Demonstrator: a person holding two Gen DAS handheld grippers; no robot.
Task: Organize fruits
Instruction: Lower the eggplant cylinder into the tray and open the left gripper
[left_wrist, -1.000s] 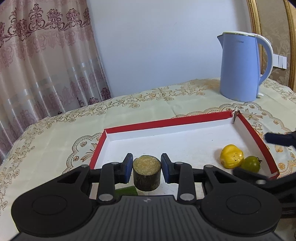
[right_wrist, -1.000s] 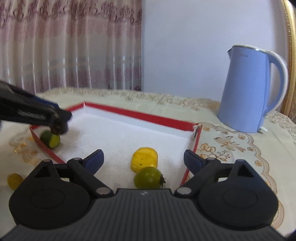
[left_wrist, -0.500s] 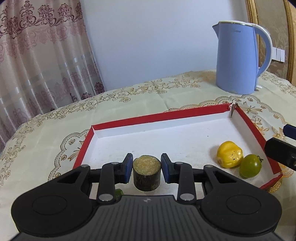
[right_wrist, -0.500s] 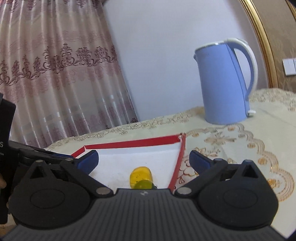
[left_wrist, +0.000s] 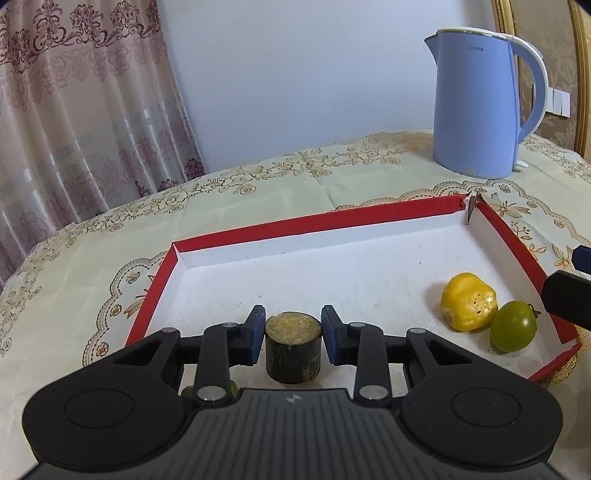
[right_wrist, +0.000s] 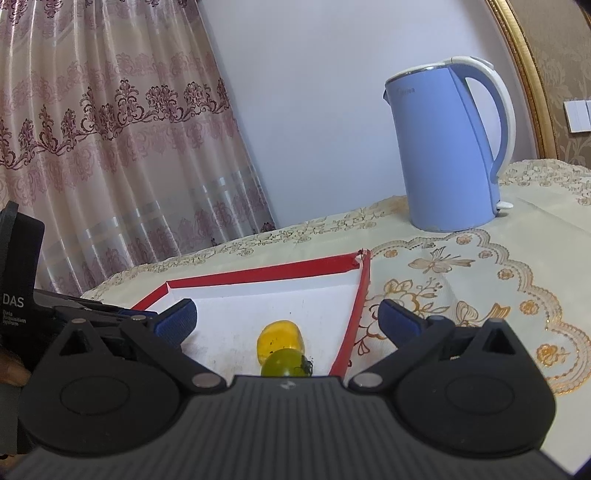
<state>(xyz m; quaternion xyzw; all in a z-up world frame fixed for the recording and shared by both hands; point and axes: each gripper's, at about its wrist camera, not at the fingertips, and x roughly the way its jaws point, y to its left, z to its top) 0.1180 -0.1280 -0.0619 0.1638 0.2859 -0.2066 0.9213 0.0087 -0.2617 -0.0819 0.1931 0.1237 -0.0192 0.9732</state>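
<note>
The left gripper (left_wrist: 293, 334) is clamped on a short dark cylinder with a pale yellow cut top (left_wrist: 293, 346), held low over the near edge of the red-rimmed white cardboard tray (left_wrist: 314, 221). Best to settle it flat on the tray floor before releasing, clear of the rim. The right gripper (right_wrist: 286, 317) stands wide open and empty, near the tray's right rim, with the lumpy yellow fruit (right_wrist: 280, 339) and green tomato (right_wrist: 284, 363) just below it.

My right claw (right_wrist: 286, 319) now stands wider open than a second ago, rolled and drawn back, so the green tomato (right_wrist: 284, 363) sits at its lower edge. My left claw (left_wrist: 293, 334) sits lower over the tray (left_wrist: 258, 230).
</note>
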